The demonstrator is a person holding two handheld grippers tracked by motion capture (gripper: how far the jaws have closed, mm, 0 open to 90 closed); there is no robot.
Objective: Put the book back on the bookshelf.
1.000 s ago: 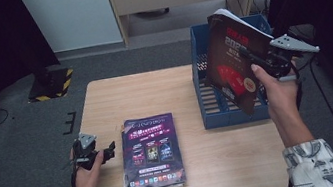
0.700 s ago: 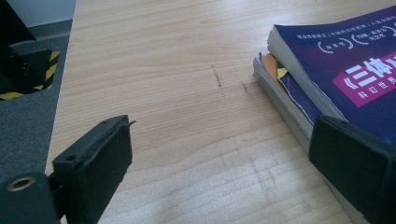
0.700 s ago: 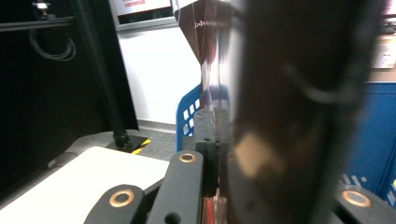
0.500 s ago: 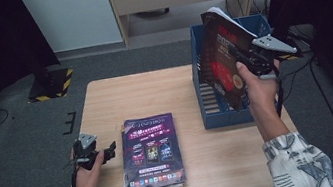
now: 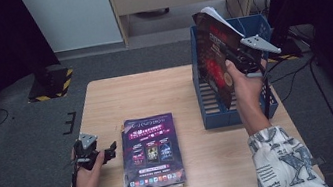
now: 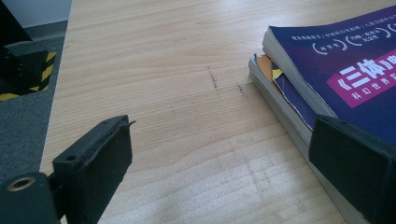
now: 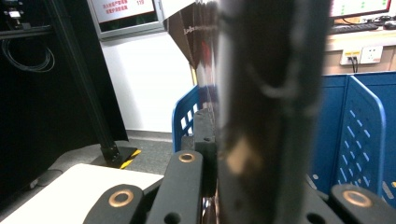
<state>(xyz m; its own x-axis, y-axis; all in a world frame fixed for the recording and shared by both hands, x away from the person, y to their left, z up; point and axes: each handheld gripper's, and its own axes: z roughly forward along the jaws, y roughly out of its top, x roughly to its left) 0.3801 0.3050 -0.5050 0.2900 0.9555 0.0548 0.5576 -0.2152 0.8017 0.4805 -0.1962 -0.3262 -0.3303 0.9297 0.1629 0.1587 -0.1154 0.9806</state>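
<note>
A dark magazine (image 5: 217, 57) with red print stands almost upright over the blue file rack (image 5: 212, 109), and my right gripper (image 5: 242, 58) is shut on its spine edge. In the right gripper view the magazine (image 7: 261, 107) rises edge-on between the jaws, close to the lens. A stack of magazines (image 5: 151, 154) with a purple cover lies flat near the table's front. My left gripper (image 5: 105, 153) rests open on the wood just left of that stack. The stack's corner (image 6: 299, 79) shows beside one of its pads (image 6: 350, 163) in the left gripper view.
The blue rack (image 7: 359, 130) has perforated dividers and takes up the table's right back part. Bare wood (image 5: 144, 94) lies between it and the stack. A black stand with a yellow-striped foot (image 5: 51, 84) is on the floor at the left; cables run at the right.
My right hand has carried the magazine leftward and slightly down, over the rack. The left hand and the stack have stayed in place.
</note>
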